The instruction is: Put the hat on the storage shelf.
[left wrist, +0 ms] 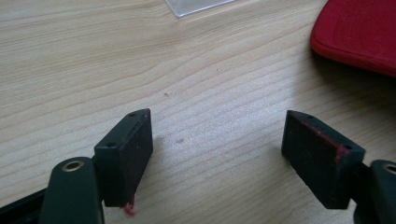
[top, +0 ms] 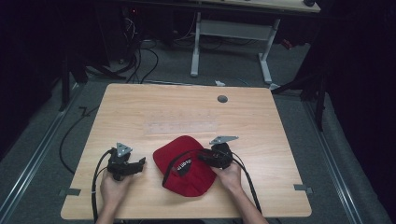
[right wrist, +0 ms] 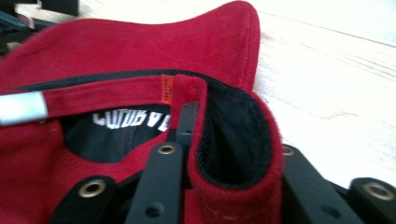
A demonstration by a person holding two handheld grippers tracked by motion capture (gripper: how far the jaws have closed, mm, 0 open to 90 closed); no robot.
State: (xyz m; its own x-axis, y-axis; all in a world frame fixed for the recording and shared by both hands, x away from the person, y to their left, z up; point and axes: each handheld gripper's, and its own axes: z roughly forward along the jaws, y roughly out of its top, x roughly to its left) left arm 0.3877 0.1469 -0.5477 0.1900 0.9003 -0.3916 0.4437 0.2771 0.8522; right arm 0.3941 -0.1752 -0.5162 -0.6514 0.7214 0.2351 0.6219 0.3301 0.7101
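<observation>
My right gripper [top: 205, 157] has its jaws pinched on the cap [top: 187, 168], which lies upside down on the desk [top: 187, 112] near the front edge, a little right of centre. In the right gripper view a fold of the red rim with its black lining [right wrist: 233, 140] sits clamped between the jaws, with a small orange tag [right wrist: 166, 89] on the band just beyond and white lettering, too blurred to read, inside the crown. My left gripper [top: 138, 164] rests low over bare wood to the left of the cap, close beside it but not touching; its jaws stand wide with nothing between them. In the left gripper view the cap's red edge [left wrist: 359, 32] shows at the upper right, apart from both pads [left wrist: 135, 149]. A clear sheet [top: 182, 127] lies flat on the desk beyond the cap.
</observation>
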